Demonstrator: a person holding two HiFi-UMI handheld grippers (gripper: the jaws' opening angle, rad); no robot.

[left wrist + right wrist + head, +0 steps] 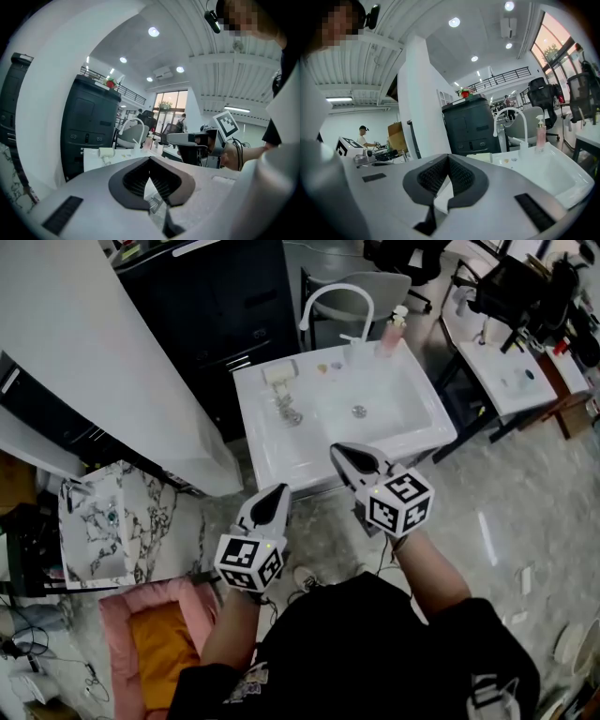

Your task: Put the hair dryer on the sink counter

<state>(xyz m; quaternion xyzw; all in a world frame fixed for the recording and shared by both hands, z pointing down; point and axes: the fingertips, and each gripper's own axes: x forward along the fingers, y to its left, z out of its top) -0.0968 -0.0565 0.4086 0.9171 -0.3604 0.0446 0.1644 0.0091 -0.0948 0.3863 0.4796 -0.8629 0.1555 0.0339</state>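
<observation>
A marble-patterned stand (94, 521) is standing on the floor to the left of the sink counter (272, 460). The left gripper (278, 491) is hovering at the sink counter's front left edge. It is clenched on nothing, and in the left gripper view its ribbed pads (138, 177) are meeting at the tip.

The hair dryer (278, 374), cream-coloured, is lying on the sink counter's back left corner, beside the basin and well apart from both grippers. The left gripper view is catching it too, far ahead on the white top (106, 153).

A white arched faucet (333, 301) is rising from the sink counter's back edge. The right gripper (337, 450) is hanging over the sink counter's front edge, right of the left one. It is likewise closed tight and carrying nothing. A pink pump bottle (392, 334) is standing at the sink counter's back right corner.
</observation>
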